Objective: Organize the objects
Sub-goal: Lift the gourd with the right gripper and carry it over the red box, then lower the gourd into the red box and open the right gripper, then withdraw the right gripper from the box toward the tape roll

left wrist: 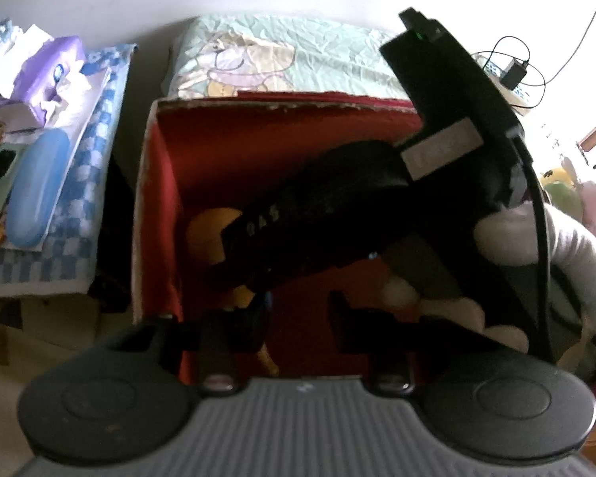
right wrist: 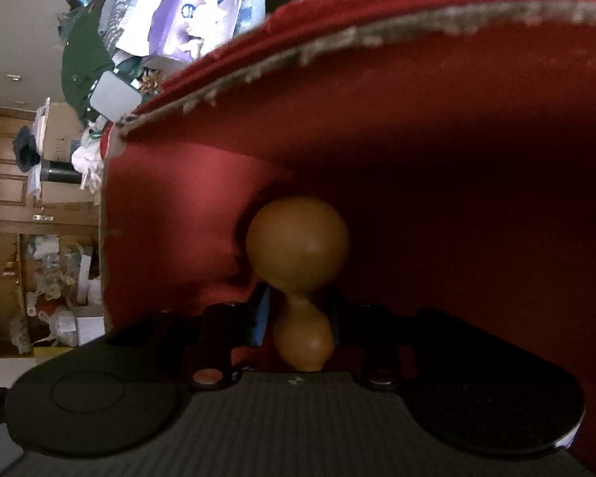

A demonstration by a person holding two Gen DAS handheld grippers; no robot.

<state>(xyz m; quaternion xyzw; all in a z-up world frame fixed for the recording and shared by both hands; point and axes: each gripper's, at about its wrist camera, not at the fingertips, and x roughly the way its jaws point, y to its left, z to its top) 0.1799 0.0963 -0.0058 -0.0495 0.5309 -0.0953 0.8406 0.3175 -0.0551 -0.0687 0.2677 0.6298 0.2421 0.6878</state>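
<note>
1. The red box (left wrist: pixel 282 147) sits open-topped below the pillow (left wrist: pixel 282 55), and both hand-held tools reach down into it.
2. The right gripper (right wrist: pixel 298 314) is deep inside, with the wooden gourd (right wrist: pixel 298 238) directly ahead. The gourd's narrow waist lies between the jaws; its big bulb points away from the tool and the small bulb back toward it, so the long axis runs along the fingers.
3. Those jaws stand part open. In the dim light I cannot say for sure whether the pads press on the waist; it looks like a loose fit.
4. The left gripper (left wrist: pixel 298 318) hangs above the box floor, jaws fairly narrow with nothing between them.
5. From the left view the gourd shows as a yellow shape half hidden behind the right tool, nearer the left wall.
6. The right hand is plainly the nearer one.
</note>
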